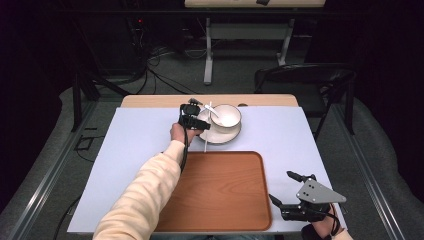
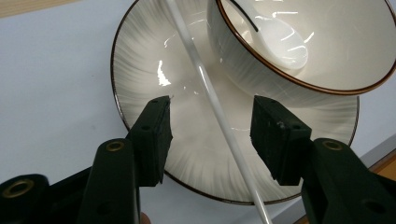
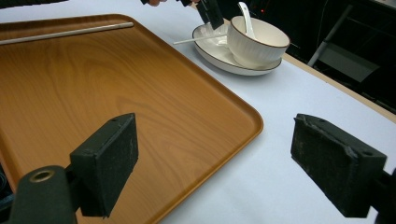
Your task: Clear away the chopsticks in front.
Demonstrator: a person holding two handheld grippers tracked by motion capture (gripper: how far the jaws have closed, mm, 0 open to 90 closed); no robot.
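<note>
white chopstick (image 2: 219,116) between left tongs (image 2: 210,126)

Tray (image 1: 220,190) lies bare; bowl (image 1: 226,115) (on plate (image 1: 218,135)) crowds the chopstick (image 2: 219,112).

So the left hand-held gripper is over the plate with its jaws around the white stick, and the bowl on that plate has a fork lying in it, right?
Not quite. The bowl on the plate holds a white spoon, not a fork; the left gripper view shows it clearly. The rest stands: the left hand-held gripper is over the plate with the white stick between its jaws, which do not yet press on it.
</note>
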